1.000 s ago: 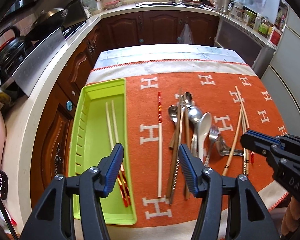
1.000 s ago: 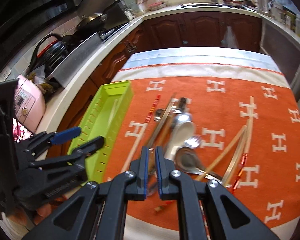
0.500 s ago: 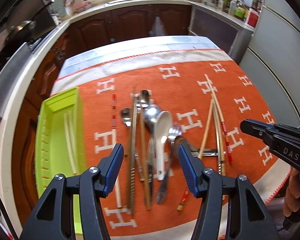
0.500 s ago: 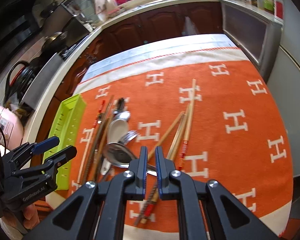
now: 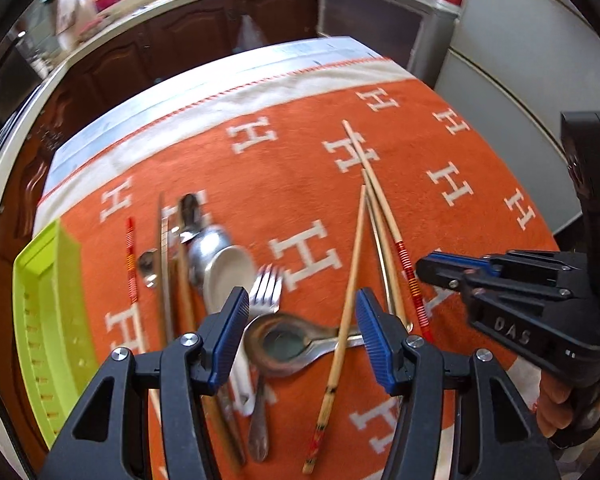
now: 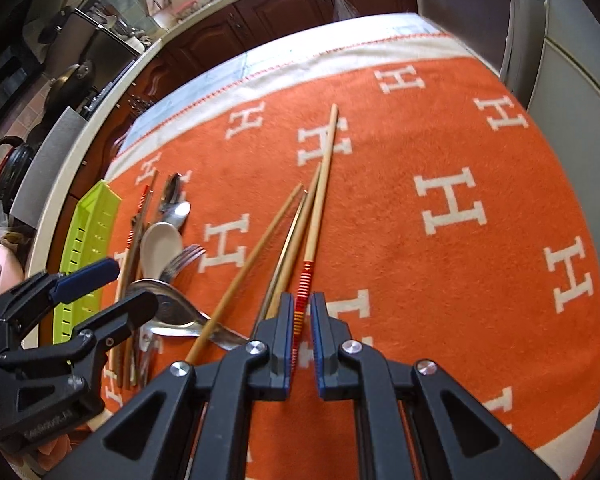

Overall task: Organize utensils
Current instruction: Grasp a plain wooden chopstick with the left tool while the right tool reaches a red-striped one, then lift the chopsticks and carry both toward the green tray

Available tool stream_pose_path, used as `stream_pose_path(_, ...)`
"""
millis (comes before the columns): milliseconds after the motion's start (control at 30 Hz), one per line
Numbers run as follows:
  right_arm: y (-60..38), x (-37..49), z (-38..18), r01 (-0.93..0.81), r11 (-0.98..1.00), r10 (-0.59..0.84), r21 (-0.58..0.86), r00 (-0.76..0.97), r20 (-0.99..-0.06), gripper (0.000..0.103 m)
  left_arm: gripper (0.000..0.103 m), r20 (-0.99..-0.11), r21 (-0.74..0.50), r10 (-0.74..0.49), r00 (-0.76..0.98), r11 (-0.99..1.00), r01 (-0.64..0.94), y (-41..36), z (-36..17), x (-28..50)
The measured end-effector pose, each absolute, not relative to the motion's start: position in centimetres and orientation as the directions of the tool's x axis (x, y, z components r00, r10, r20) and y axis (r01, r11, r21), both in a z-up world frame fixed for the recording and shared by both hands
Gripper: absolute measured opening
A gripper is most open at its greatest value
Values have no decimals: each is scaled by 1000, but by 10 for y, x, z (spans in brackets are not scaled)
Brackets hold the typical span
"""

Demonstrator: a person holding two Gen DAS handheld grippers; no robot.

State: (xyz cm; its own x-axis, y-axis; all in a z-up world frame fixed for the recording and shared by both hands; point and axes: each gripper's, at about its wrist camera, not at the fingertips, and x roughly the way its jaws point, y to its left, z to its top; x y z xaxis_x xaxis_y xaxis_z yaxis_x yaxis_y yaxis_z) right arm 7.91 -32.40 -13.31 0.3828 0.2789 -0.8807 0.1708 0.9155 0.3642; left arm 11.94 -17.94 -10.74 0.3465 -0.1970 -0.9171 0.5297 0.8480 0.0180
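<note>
Utensils lie scattered on the orange cloth (image 5: pixel 300 168). My left gripper (image 5: pixel 302 330) is open above a metal ladle (image 5: pixel 284 344) and a bamboo chopstick (image 5: pixel 346 308). Beside them lie a fork (image 5: pixel 266 290), a white spoon (image 5: pixel 226 272) and further chopsticks. My right gripper (image 6: pixel 300 340) hangs low over the red-banded chopstick (image 6: pixel 316 208), its jaws slightly apart on either side of the banded end; it also shows in the left wrist view (image 5: pixel 452 272). The green tray (image 5: pixel 40 320) stands at the left edge.
Kitchen counter and brown cabinets (image 5: pixel 180 28) run behind the table. A grey appliance (image 5: pixel 512 80) stands at the right. The cloth's right half (image 6: pixel 480 200) holds no utensils. The left gripper shows in the right wrist view (image 6: pixel 100 288).
Both grippers have swung right and lower toward the utensils. The tray has slid to the left edge of view. The right gripper's jaws have opened slightly around the red-banded chopstick.
</note>
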Motion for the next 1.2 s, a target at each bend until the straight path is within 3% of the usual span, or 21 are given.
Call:
stream_pose_path(533, -322, 89, -143, 127, 939, 256, 320, 366, -895, 8, 48, -956, -23, -192, 224, 806, 591, -209, -144, 138)
stream_pose_path(667, -329, 83, -143, 139, 936, 258, 324, 356, -898, 8, 37, -964, -21, -173, 203, 809, 588, -212, -154, 143)
stream_pose_path(900, -335, 78, -143, 146, 930, 271, 338, 350, -897, 9, 35, -963, -6, -162, 213, 808, 590, -217, -161, 142)
stream_pose_path(933, -335, 79, -143, 146, 929, 272, 339, 350, -896, 9, 28, -962, -11, -170, 215, 806, 591, -217, -161, 141)
stream_pose_path(967, -335, 79, -143, 145, 928, 275, 342, 352, -895, 12, 10, -960, -14, -176, 217, 807, 591, -217, -161, 140)
stream_pose_path(1000, -335, 81, -142, 145, 926, 280, 348, 354, -892, 14, 4, -958, -16, -181, 222, 808, 589, -217, -161, 140)
stream_pose_path(1067, -333, 83, -141, 142, 927, 278, 347, 361, -890, 21, 4, -954, -30, -195, 226, 816, 578, -216, -162, 140)
stream_pose_path(1200, -324, 87, -140, 131, 944, 235, 302, 376, -896, 22, 4, -948, -63, -222, 226, 831, 553, -204, -155, 140)
